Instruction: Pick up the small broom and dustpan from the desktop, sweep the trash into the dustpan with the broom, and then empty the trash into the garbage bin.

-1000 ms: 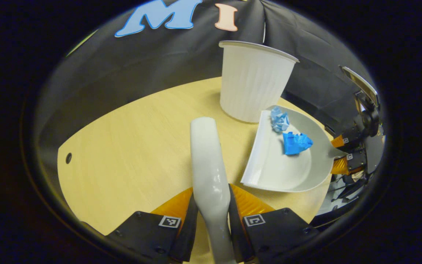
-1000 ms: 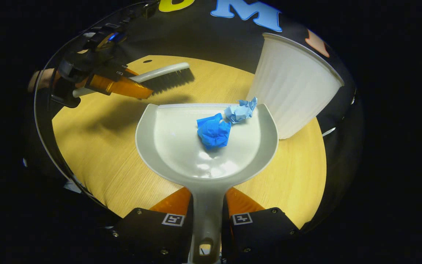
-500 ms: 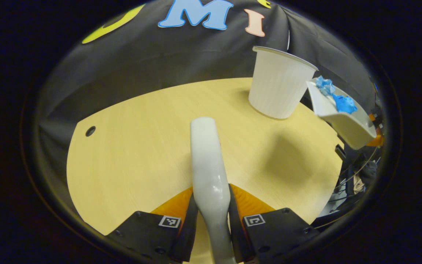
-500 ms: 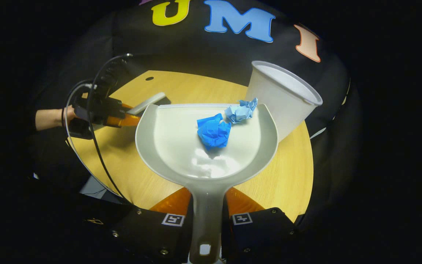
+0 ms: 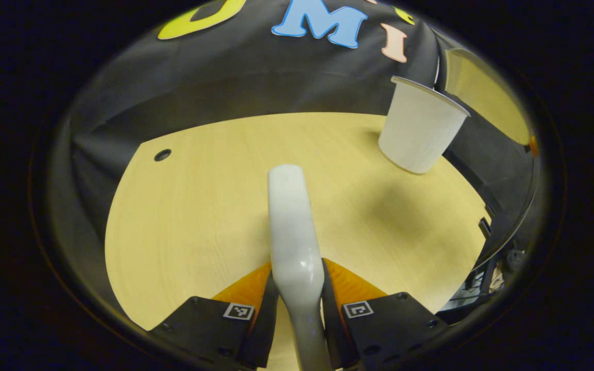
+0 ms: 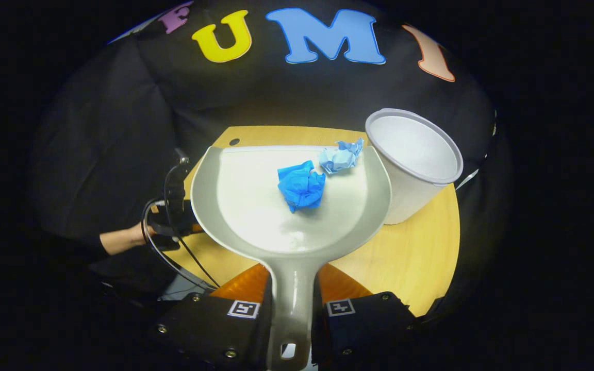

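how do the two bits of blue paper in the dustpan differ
The darker blue wad is a deep, saturated blue; the pale blue wad is washed-out light blue. The darker blue wad looks a little bulkier and sits near the middle of the dustpan; the pale blue wad lies at the front lip, closest to the white bin. Both are crumpled and rest loose in the pan.

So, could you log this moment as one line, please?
right gripper: grips dustpan | two paper wads inside | bin: beside | left gripper: holds broom
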A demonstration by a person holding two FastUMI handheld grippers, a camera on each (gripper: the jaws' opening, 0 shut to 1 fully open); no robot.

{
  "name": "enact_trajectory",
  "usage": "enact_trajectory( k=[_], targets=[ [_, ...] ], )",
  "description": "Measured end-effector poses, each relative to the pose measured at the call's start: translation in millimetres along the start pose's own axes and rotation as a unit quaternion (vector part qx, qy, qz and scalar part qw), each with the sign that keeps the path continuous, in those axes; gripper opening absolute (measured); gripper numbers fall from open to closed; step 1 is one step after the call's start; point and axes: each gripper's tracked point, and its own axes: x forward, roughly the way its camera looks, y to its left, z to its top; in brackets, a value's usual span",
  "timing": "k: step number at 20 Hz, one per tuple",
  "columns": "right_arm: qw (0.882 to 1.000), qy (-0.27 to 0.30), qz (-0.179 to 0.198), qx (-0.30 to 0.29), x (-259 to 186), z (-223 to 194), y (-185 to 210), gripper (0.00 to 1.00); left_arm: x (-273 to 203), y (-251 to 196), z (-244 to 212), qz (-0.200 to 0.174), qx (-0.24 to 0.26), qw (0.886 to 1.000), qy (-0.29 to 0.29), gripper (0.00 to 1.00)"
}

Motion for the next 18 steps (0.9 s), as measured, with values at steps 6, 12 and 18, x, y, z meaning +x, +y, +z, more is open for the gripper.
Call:
enact_trajectory(
  k=[6,12,18],
  targets=[
    [0.984,-0.041,0.080,0.154,-22,32,-3,0.33,-13,5,-15,0.012,-0.022,1.000,0.002,0.48],
    [0.934,-0.121,0.131,0.308,-57,54,-42,0.33,-13,-2,-16,0.016,-0.019,1.000,0.006,0.48],
    [0.846,-0.187,0.212,0.451,-87,57,-79,0.33,-7,-17,-15,0.012,-0.008,1.000,0.014,0.46]
  ],
)
